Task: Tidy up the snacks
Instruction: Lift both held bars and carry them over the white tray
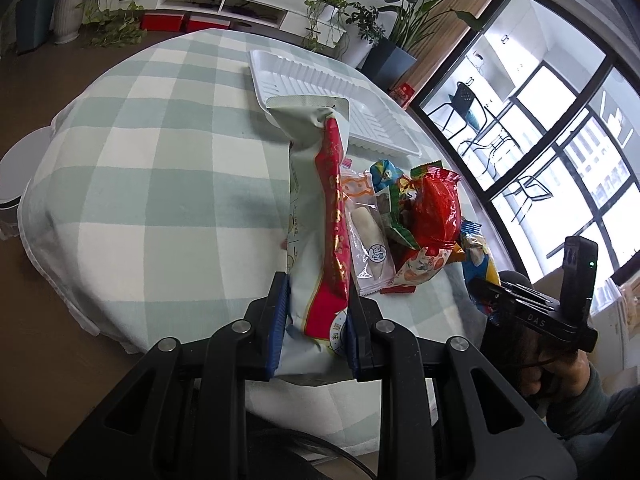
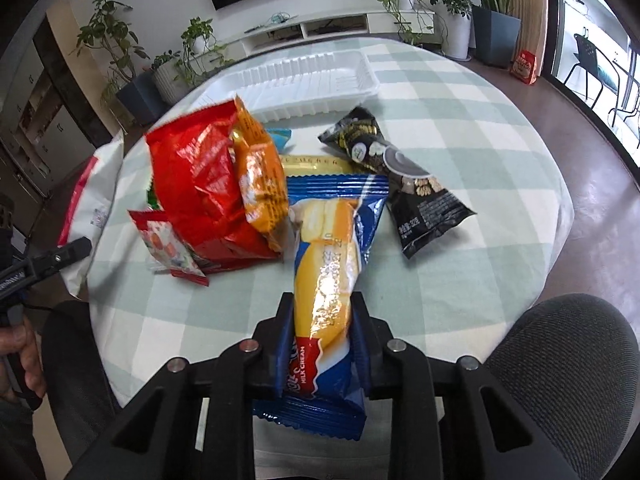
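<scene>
Clamping long packets lengthwise, the left gripper (image 1: 316, 320) with its pale bag (image 1: 312, 216) and the right gripper (image 2: 320, 336) with its cream roll (image 2: 328, 264) both aim at the white tray (image 2: 304, 80) by the table's far edge.

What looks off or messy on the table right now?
Nothing is spilled or torn. The white tray holds no snacks, while the wrappers sit heaped beside it: red bag, black packet. Each claw is shut on a pack: left claw, right claw.
</scene>
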A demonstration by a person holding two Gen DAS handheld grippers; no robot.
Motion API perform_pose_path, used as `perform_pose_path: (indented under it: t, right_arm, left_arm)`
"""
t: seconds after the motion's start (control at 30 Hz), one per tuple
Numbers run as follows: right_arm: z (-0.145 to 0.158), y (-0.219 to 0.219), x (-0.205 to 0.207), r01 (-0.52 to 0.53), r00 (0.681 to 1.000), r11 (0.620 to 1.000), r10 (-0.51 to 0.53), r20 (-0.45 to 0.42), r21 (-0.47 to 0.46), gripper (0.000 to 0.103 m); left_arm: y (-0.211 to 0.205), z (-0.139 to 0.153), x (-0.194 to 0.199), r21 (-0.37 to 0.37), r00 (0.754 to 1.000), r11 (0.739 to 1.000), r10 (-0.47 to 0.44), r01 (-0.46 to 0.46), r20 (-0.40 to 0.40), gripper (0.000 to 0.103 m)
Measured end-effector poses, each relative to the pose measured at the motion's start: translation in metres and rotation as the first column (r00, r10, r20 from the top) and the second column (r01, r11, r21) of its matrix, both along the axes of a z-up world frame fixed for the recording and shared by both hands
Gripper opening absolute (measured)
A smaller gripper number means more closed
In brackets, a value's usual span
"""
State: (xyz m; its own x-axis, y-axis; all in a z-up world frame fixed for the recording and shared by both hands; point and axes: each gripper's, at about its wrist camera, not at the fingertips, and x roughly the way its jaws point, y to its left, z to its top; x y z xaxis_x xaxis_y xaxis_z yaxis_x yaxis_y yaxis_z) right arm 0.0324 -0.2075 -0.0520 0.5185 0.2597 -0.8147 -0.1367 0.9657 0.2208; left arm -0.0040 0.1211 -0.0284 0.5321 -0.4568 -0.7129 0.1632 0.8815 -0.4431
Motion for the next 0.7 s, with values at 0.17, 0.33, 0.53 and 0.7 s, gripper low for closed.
perform_pose_path:
  t: [0.17,0.33,0.53,0.7]
  right_arm:
    - [0.025,-0.011,-0.003,0.008,0.998,0.997,-0.013,0.066,0.073,0.028]
    - [0.051,-0.04,0.02,0.056,0.987,0.995,-0.068,0.143,0.084,0.028]
    - [0.089,-0.097,0.084,0.152,0.96,0.984,-0.168,0.222,0.089,0.028]
    - [0.113,-0.1,0.152,0.112,0.962,0.987,-0.136,0.238,0.111,0.028]
  left_arm:
    - [0.007,0.011,0.003,-0.044,1.0,0.999,0.004,-0.003,0.021,0.022]
    - [0.015,0.04,0.023,-0.051,0.997,0.999,0.008,-0.004,0.08,0.022]
    - [0.026,0.077,0.083,-0.023,0.989,1.0,0.008,-0.004,0.146,0.022]
    - [0.01,0.097,0.158,0.047,0.987,0.998,-0.049,0.042,0.154,0.022]
